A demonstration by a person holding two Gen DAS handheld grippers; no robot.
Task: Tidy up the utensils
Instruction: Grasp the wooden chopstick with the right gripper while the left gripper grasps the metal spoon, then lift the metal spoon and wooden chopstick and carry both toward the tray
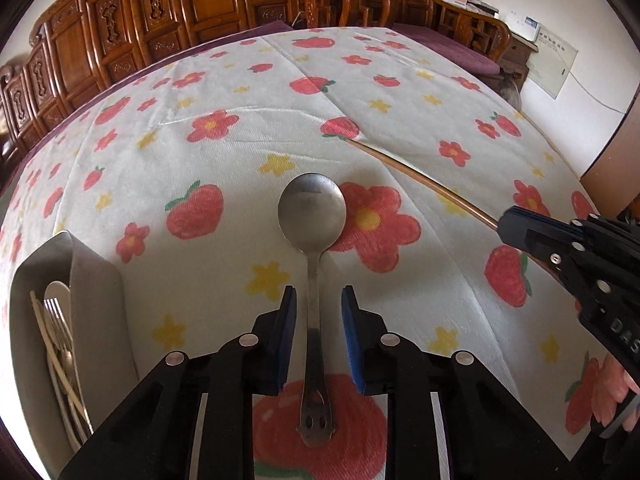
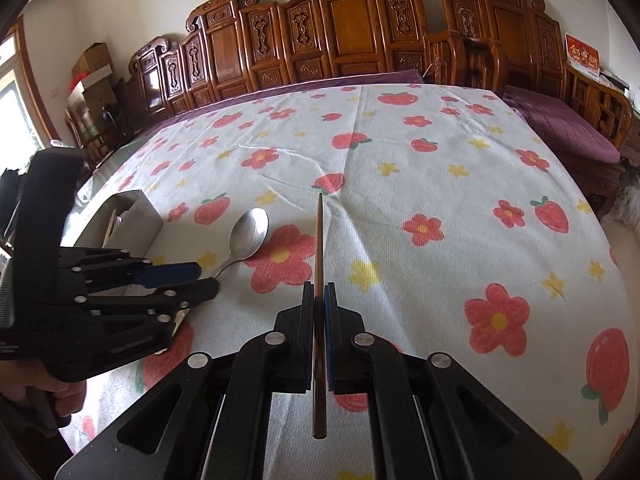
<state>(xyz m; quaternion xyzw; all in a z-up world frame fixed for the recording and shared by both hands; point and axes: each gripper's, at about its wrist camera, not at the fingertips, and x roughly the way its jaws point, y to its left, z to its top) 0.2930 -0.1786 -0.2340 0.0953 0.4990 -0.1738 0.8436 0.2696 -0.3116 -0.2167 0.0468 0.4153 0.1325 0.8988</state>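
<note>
left tongs [image 1: 318, 304] apart astride steel spoon [image 1: 314, 248] lying on desk [image 1: 224, 152] | right tongs [image 2: 319, 296] clamped on wooden chopstick [image 2: 319, 240] | risk: thin flat handle could slip or pivot as pads closed; utensil holder [image 1: 92, 280] stood just left

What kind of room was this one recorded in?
Most likely a home living or dining room: carved wooden bench seating with purple cushions lines the wall, behind a table under a strawberry-and-flower tablecloth.
</note>
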